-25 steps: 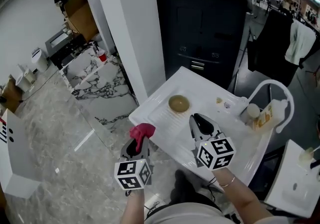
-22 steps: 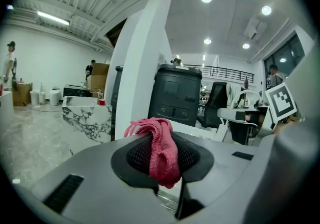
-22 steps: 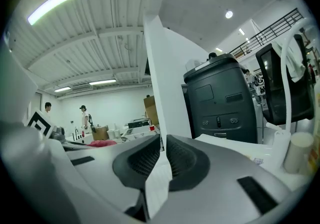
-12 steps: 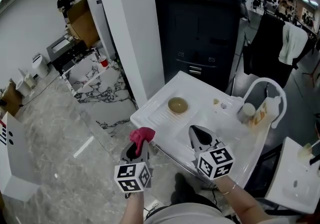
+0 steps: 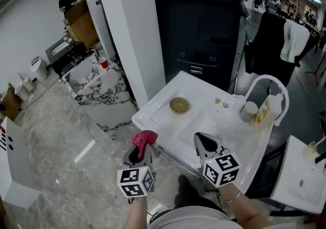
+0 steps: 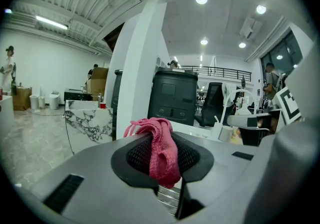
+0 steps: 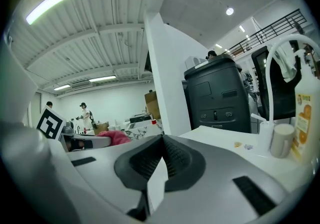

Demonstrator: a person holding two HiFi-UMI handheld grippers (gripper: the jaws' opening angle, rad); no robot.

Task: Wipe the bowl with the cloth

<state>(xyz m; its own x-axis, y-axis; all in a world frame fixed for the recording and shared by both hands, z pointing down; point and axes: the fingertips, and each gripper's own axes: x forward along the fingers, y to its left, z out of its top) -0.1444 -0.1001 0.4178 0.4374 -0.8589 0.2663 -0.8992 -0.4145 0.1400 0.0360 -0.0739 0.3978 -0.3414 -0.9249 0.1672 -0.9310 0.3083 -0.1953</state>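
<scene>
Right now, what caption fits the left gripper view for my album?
Left gripper pinching a pink cloth, white counter just ahead.

White sink top (image 5: pixel 196 89) bears a bowl (image 5: pixel 179 104), cup (image 5: pixel 249 108), perhaps a bottle (image 5: pixel 265 113).

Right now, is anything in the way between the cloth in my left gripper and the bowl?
Nothing visible. The left gripper holds the cloth near the front edge; only bare ribbed drainboard lies between it and the bowl.
</scene>
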